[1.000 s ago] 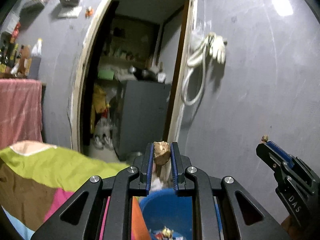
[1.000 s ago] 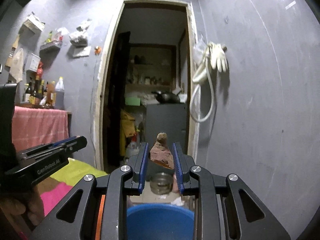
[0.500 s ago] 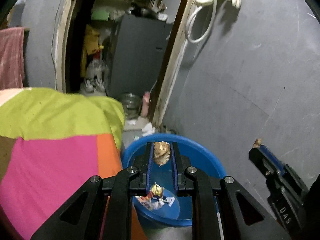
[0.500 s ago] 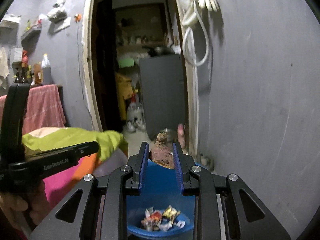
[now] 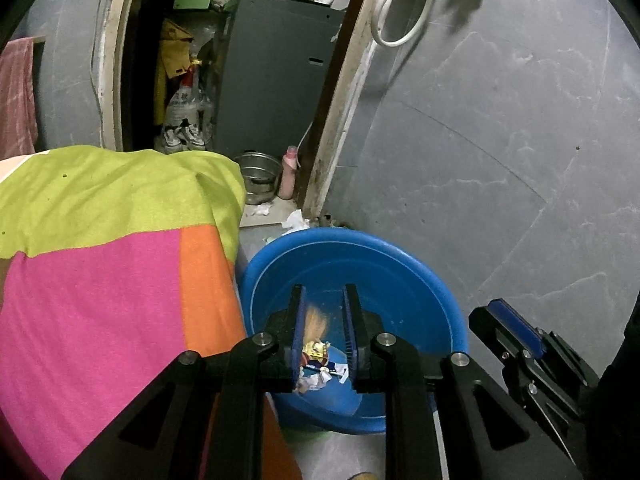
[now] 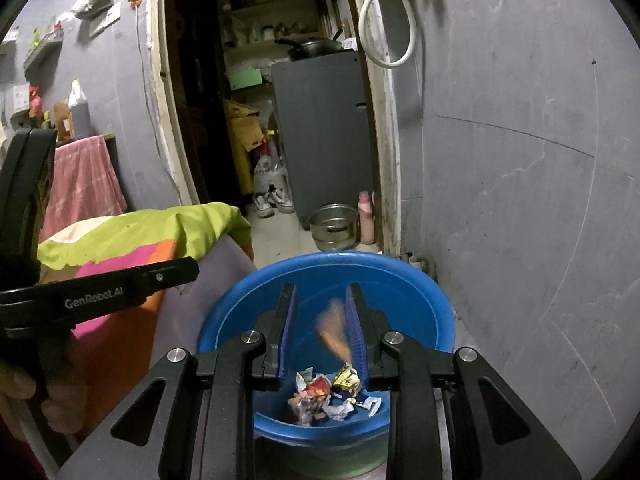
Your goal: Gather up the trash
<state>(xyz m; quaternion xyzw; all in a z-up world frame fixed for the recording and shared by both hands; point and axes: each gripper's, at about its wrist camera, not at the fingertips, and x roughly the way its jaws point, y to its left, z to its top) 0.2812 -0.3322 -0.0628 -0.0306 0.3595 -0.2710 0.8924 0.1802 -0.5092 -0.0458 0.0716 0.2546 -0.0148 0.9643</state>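
Both of my claws now hang over the blue basin (image 5: 420,276), tipped down into it; a second ago they pointed at the doorway with only the basin's near rim showing. My left claw (image 5: 323,322) has just been opening. The tan scrap (image 5: 316,320) that was pinched upright between its pads is now a blurred streak between the jaws, close to the left pad. I judge it released and falling, though the blur does not let me rule out contact with that pad. In my right claw (image 6: 320,320) the brown scrap (image 6: 334,330) is likewise a streak, lying along the right pad with a clear gap to the left one; I judge that jaw apart and the piece dropping.

Crumpled wrappers (image 6: 332,394) already lie in the basin bottom, directly below both scraps. This drop-off step looks all but done.

Clearances: the bed cover (image 5: 120,260) overhangs just beside the basin's left rim. The grey wall (image 5: 500,160) stands close on the right. My right claw's finger sits near the left claw's right flank, so withdrawal is best made upward, not sideways.
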